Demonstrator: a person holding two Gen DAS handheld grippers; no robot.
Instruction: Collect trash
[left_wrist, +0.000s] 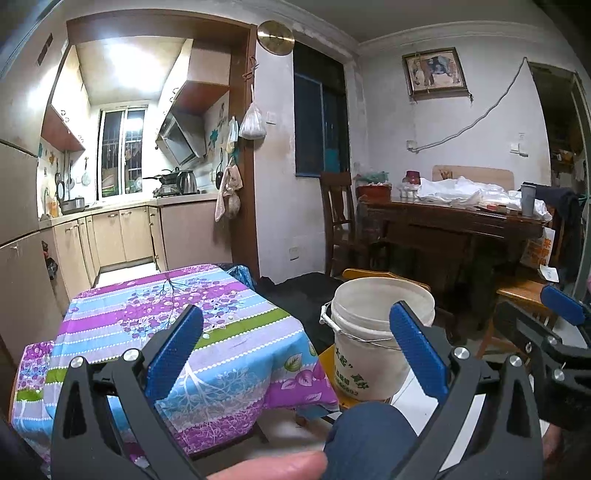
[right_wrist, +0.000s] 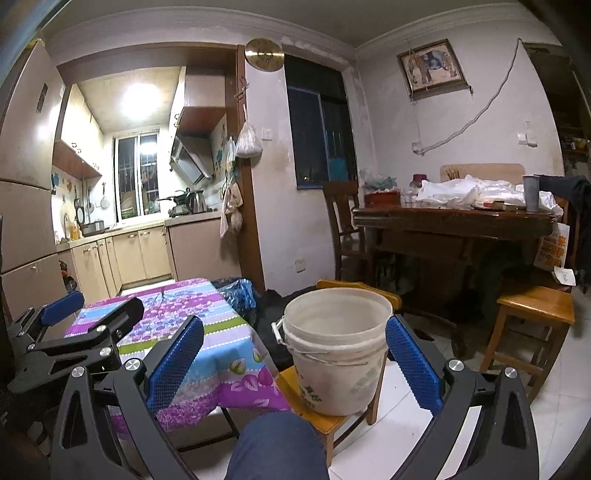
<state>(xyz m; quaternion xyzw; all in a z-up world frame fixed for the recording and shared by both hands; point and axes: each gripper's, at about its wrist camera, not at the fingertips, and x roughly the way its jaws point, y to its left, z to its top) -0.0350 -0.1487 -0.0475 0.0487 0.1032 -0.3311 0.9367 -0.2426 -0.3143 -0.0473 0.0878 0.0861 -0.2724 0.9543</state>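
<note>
A white plastic bucket with a wire handle stands on a small yellow stool beside a low table under a purple, blue and green flowered cloth. I see no loose trash on the cloth. My left gripper is open, held above the table's near corner, nothing between its blue pads. My right gripper is open too, framing the bucket, also empty. Each gripper shows at the edge of the other's view.
A knee in blue trousers sits low in the middle, a fingertip at the bottom. A wooden stool and a dark cluttered dining table stand right. The kitchen opens behind. A blue bag lies past the table.
</note>
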